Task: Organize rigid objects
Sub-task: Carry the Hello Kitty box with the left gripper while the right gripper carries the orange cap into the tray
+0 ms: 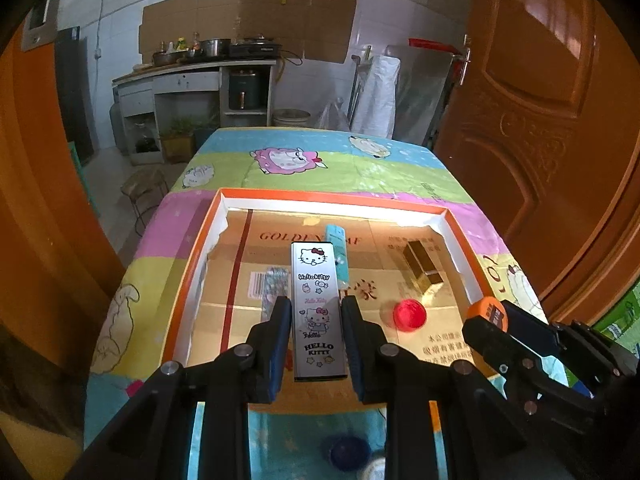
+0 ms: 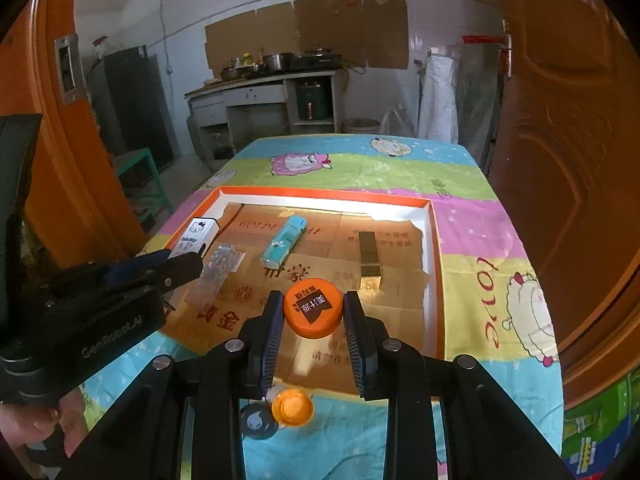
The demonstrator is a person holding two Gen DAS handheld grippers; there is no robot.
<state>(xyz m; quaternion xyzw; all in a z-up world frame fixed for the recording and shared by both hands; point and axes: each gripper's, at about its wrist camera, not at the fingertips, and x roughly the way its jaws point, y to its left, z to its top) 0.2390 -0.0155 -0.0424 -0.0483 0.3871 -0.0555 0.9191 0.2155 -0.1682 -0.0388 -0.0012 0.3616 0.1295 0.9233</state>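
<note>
Left gripper [image 1: 316,320] clamped a white Hello Kitty printed box [image 1: 318,312] | right gripper [image 2: 313,320] pinched an orange round cap [image 2: 313,309] | both above the orange-rimmed cardboard tray's [image 2: 434,248] near edge | best lowered level, clear of its walls, before releasing.

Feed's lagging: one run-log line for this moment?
left gripper: shut on white Hello Kitty box | right gripper: shut on round orange cap | both over orange-rimmed cardboard tray
</note>
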